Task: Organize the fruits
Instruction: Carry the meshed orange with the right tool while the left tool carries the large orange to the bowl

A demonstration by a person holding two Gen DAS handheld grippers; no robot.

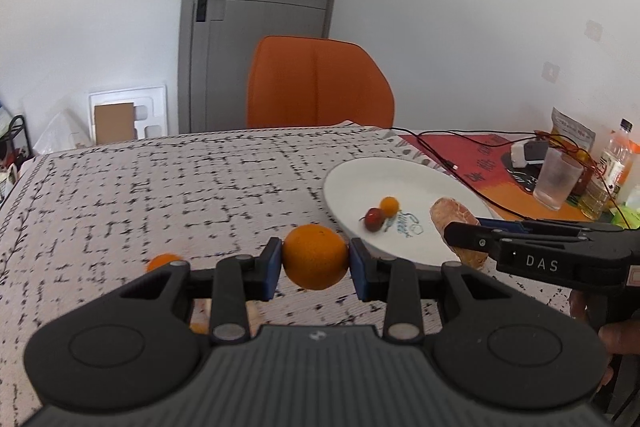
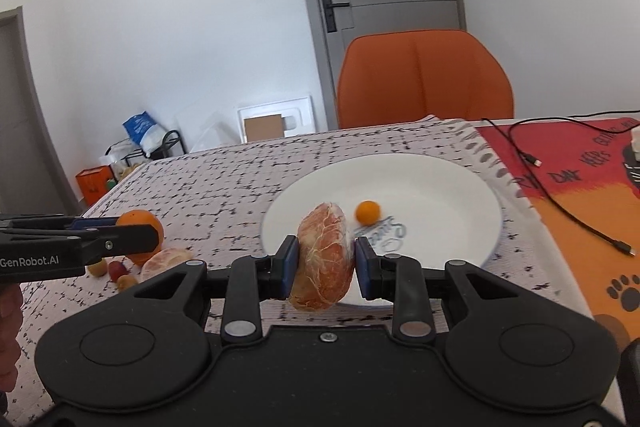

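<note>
My left gripper (image 1: 315, 261) is shut on an orange (image 1: 315, 257) and holds it above the tablecloth, left of the white plate (image 1: 360, 183). My right gripper (image 2: 325, 259) is shut on a peeled grapefruit segment (image 2: 324, 259), held over the near rim of the plate (image 2: 440, 183). On the plate lie a small orange kumquat (image 2: 368, 212) and a red cherry tomato (image 1: 374, 218). The right gripper also shows in the left wrist view (image 1: 464, 235), and the left gripper shows in the right wrist view (image 2: 136, 233).
On the cloth at left lie another peeled segment (image 2: 164, 263), a red tomato (image 2: 117, 269) and small yellow fruits (image 2: 127, 281). An orange chair (image 1: 316, 83) stands behind the table. A red mat with a cable (image 2: 576, 223), a glass (image 1: 558, 183) and bottles (image 1: 614, 163) sit at right.
</note>
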